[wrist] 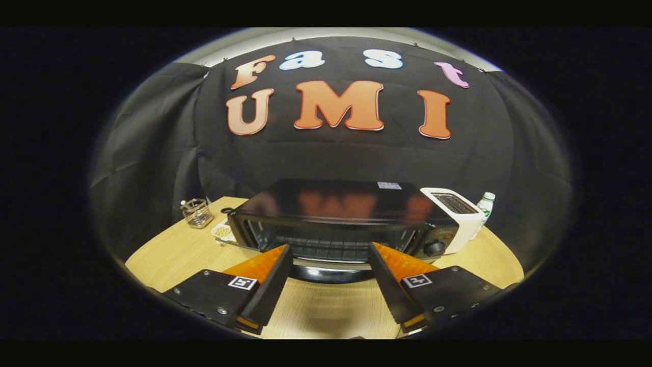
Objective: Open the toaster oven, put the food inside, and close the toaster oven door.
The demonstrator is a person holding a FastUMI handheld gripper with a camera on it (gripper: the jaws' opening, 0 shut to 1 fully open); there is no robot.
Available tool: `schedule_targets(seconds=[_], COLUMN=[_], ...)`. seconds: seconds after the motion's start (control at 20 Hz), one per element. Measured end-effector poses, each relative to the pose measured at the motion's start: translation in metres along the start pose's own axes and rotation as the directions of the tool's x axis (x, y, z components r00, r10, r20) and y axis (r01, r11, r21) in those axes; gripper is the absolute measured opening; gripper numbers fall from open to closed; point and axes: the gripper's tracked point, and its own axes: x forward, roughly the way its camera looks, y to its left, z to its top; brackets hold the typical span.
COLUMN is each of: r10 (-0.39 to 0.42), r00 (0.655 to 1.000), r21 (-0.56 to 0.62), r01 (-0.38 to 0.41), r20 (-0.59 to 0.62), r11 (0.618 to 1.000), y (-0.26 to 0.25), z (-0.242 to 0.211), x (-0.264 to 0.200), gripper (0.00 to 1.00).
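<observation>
Facing the open toaster oven [336, 224] – hand-held gripper [330, 252] spread wide, holding nothing

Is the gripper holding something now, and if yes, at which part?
Nothing is held. The gripper has its jaws open, empty, just before the toaster oven, whose door hangs open.

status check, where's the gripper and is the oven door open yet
Gripper open, fingers apart, empty, just short of toaster oven. Oven door looks dropped open, rack visible inside. Food plate sits left of oven. Path ahead clear.
</observation>
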Motion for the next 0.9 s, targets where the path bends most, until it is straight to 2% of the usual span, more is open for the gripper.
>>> schedule_targets(seconds=[0.2, 0.5, 0.75, 0.85, 0.9], r10=[0.081, 0.177, 0.186, 0.188, 0.196], r00=[0.991, 0.943, 0.876, 0.886, 0.88], r21=[-0.018, 0.049, 0.099, 0.105, 0.111], r01=[-0.084, -0.171, -0.158, -0.158, -0.163], r20=[-0.107, -0.281, -0.444, -0.424, -0.434], r11=[0.996, 0.984, 0.982, 0.982, 0.98], y=[0.016, 0.028, 0.027, 0.026, 0.026], z=[-0.05, -0.106, -0.151, -0.147, -0.147], x=[-0.019, -0.024, -0.017, -0.008, -0.01], gripper=[0.88, 0.88, 0.88, 0.88, 0.87])
